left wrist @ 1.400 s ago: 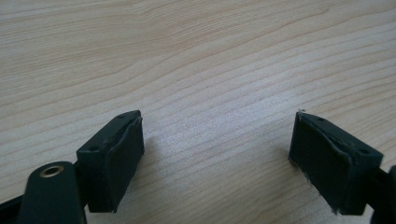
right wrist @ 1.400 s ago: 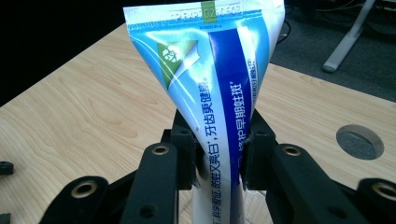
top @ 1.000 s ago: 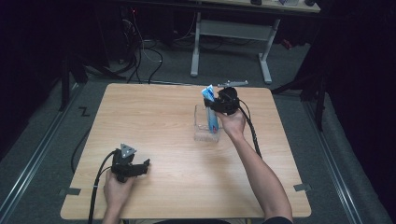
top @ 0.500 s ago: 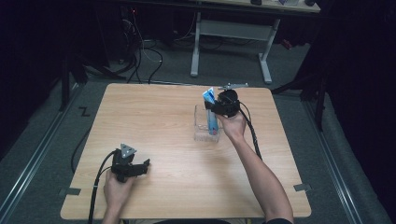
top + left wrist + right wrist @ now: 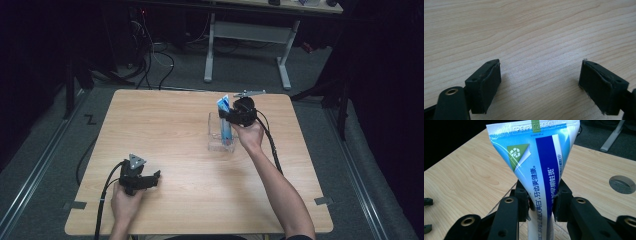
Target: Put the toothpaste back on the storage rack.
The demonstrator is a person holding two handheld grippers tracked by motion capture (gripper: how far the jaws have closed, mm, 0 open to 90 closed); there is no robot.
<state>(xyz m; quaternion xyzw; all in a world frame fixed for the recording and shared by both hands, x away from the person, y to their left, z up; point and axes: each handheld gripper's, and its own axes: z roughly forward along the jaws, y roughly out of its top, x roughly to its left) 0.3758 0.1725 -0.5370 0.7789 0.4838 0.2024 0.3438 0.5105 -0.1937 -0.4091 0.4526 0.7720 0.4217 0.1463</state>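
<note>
Right tool (image 5: 540,207) clamps toothpaste tube (image 5: 536,165) over clear box (image 5: 221,134); left tool (image 5: 540,82) wide, bare tabletop (image 5: 536,30) around.

Your high view looked forward and down from above your side of the table (image 5: 190,135), far enough off to take in the whole top, the floor around it and a desk frame (image 5: 247,37) across the upper middle of the frame. Your forearms entered from the bottom edge. The left gripper view sat very near the wood, aimed down along its own jaws at bare grain. The right gripper view looked along its jaws from close behind the toothpaste tube (image 5: 541,167), facing across the table toward dark floor in the upper corners. All three views shared the wooden top; the high view and right gripper view also shared the tube (image 5: 225,117).
</note>
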